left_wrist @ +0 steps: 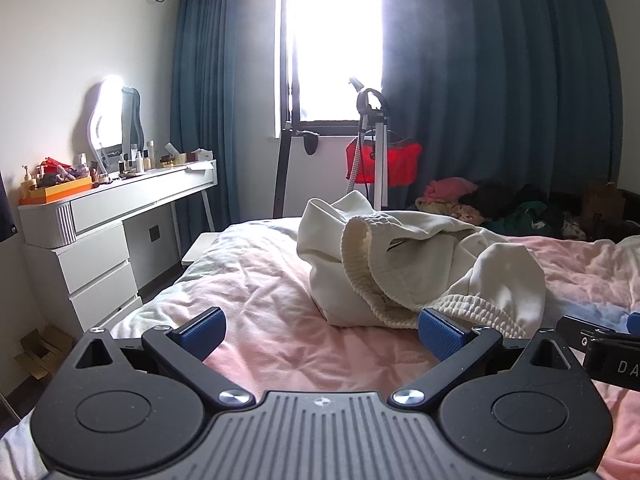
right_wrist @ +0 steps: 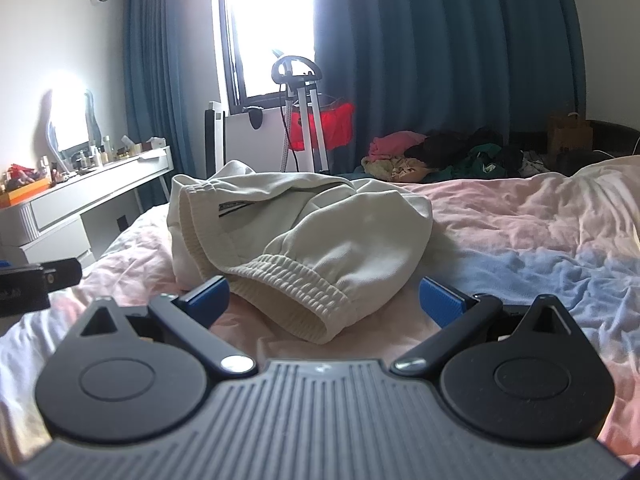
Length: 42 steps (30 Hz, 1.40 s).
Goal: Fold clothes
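Observation:
A cream sweat garment (left_wrist: pixel 424 264) with ribbed elastic bands lies crumpled in a heap on the pink bed sheet (left_wrist: pixel 256 280). In the right wrist view the garment (right_wrist: pixel 320 240) sits just ahead, its ribbed band between the fingers. My left gripper (left_wrist: pixel 324 332) is open and empty, low over the sheet, with its right fingertip (left_wrist: pixel 440 332) close beside the ribbed band. My right gripper (right_wrist: pixel 324 300) is open and empty, straddling the ribbed hem without closing on it. The right gripper's body (left_wrist: pixel 608 352) shows at the left view's right edge.
A white dresser (left_wrist: pixel 104 232) with cosmetics stands left of the bed. A garment steamer stand (left_wrist: pixel 372 144) and red bag are by the window. A pile of other clothes (right_wrist: pixel 448 156) lies beyond the bed's far edge. A blue sheet patch (right_wrist: pixel 540 276) lies right.

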Each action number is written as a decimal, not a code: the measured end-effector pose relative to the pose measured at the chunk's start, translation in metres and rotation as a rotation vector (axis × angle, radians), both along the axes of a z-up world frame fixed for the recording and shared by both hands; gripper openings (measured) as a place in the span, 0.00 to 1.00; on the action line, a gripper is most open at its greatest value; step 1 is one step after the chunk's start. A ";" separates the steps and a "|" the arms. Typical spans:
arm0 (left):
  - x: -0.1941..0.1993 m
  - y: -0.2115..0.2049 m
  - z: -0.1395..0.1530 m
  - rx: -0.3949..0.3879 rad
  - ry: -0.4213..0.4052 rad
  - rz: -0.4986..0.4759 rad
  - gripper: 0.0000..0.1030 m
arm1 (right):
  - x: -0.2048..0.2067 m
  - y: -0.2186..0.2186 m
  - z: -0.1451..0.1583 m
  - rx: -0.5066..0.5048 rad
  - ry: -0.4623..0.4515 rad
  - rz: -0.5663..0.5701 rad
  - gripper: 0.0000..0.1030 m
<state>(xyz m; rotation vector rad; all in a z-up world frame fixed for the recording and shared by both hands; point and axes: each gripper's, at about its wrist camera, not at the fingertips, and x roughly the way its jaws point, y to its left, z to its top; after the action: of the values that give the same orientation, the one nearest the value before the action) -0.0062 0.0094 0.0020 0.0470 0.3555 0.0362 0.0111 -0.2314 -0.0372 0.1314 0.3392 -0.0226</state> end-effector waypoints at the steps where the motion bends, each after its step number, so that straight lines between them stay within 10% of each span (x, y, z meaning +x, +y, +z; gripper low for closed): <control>1: 0.000 -0.001 0.000 0.004 0.000 0.001 1.00 | 0.000 0.000 0.000 0.000 0.002 0.000 1.00; 27: 0.003 -0.002 -0.005 -0.013 0.032 -0.024 1.00 | 0.013 -0.012 -0.022 0.025 -0.002 -0.105 1.00; 32: 0.005 0.002 -0.005 -0.040 0.041 -0.029 1.00 | 0.053 -0.021 -0.054 0.083 0.124 -0.091 0.99; 40: 0.019 0.015 -0.013 -0.108 0.086 -0.034 1.00 | 0.102 -0.012 -0.085 0.120 0.178 -0.048 0.65; 42: 0.025 0.019 -0.016 -0.136 0.104 -0.038 1.00 | 0.114 -0.010 -0.093 0.130 0.189 -0.056 0.39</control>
<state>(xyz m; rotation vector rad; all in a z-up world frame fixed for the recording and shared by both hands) 0.0184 0.0282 -0.0140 -0.0792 0.4605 -0.0281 0.1249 -0.2418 -0.1298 0.2686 0.5254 -0.0692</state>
